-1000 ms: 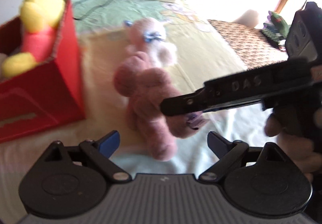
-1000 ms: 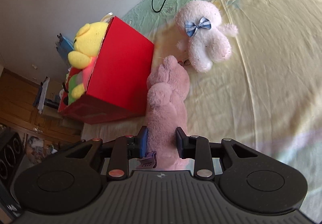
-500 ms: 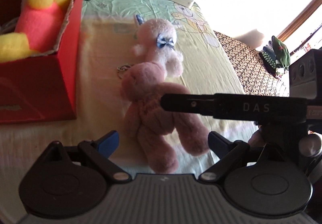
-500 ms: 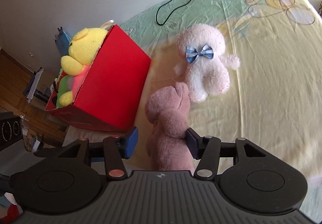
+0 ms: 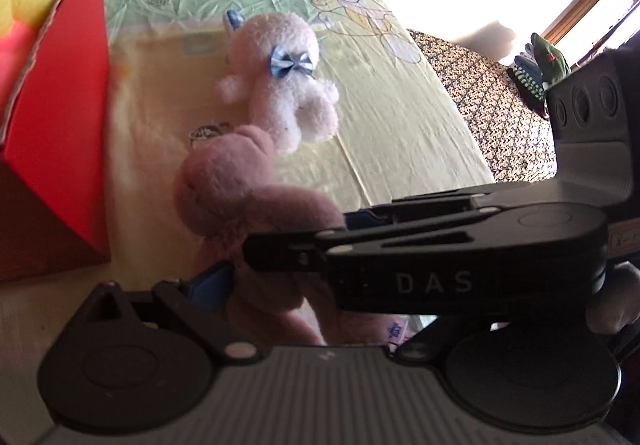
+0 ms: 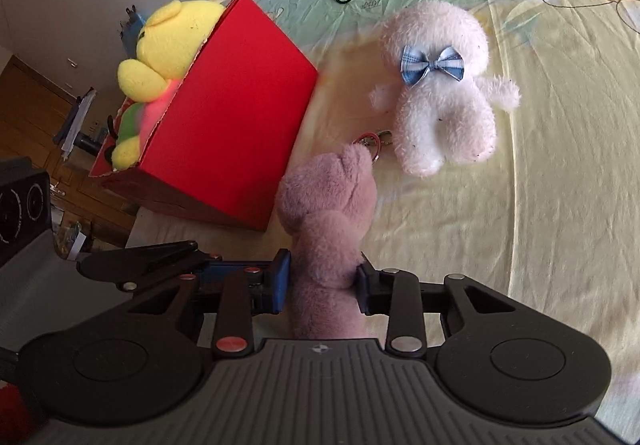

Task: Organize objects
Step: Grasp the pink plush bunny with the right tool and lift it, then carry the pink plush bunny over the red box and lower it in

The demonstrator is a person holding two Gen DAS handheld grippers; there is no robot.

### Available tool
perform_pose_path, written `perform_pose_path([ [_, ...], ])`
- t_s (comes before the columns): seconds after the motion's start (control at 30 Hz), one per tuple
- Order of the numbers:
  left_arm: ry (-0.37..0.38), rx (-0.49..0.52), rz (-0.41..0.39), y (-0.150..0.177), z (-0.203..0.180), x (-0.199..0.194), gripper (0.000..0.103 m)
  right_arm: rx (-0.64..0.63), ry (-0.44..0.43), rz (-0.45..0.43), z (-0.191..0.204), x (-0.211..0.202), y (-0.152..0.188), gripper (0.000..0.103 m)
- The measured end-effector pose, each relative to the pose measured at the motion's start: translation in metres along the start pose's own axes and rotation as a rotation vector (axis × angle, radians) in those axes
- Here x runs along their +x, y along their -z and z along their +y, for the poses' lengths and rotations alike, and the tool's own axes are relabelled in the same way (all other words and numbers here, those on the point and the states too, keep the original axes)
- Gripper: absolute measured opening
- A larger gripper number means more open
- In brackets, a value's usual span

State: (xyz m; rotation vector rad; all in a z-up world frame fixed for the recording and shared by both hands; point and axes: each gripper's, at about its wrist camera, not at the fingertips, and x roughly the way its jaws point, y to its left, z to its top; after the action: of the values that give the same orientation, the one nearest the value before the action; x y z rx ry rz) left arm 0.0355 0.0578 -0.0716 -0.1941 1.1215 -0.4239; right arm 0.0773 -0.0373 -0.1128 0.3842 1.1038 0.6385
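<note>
Your right gripper (image 6: 322, 281) clamps the dusty-pink plush bear (image 6: 326, 221); lift it into the red cardboard box (image 6: 224, 117) ahead-left; your left gripper (image 5: 312, 287) looks open, its far finger hidden

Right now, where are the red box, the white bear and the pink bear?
red box (image 6: 236, 117), right wrist view, on its side wall
white bear (image 6: 444, 109), right wrist view, on its belly
pink bear (image 6: 324, 205), right wrist view, on its head

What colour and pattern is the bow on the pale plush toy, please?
The bow is light blue and white checked, clearest in the right wrist view.
</note>
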Motion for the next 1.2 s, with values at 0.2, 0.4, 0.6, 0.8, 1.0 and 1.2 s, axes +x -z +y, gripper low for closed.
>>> perform_pose_path([
  [0.2, -0.009, 0.024, -0.006, -0.002, -0.005, 0.0, 0.088, 0.045, -0.004, -0.021, -0.006, -0.007, 0.003, 0.034],
  [0.4, -0.022, 0.07, -0.042, 0.0, -0.017, -0.013, 0.081, 0.076, -0.022, -0.078, -0.005, -0.025, 0.01, 0.033],
  [0.6, -0.031, 0.116, -0.129, 0.005, -0.03, -0.043, 0.081, 0.041, -0.045, -0.174, 0.015, -0.045, 0.017, 0.033],
  [0.8, -0.02, 0.143, -0.208, 0.012, -0.032, -0.073, 0.081, 0.042, -0.077, -0.251, 0.033, -0.059, 0.023, 0.033],
  [1.0, -0.003, 0.22, -0.283, 0.019, -0.029, -0.109, 0.081, 0.04, -0.085, -0.353, 0.064, -0.072, 0.032, 0.033],
  [1.2, 0.031, 0.27, -0.346, 0.023, -0.005, -0.152, 0.08, 0.033, -0.085, -0.435, 0.108, -0.068, 0.03, 0.033],
])
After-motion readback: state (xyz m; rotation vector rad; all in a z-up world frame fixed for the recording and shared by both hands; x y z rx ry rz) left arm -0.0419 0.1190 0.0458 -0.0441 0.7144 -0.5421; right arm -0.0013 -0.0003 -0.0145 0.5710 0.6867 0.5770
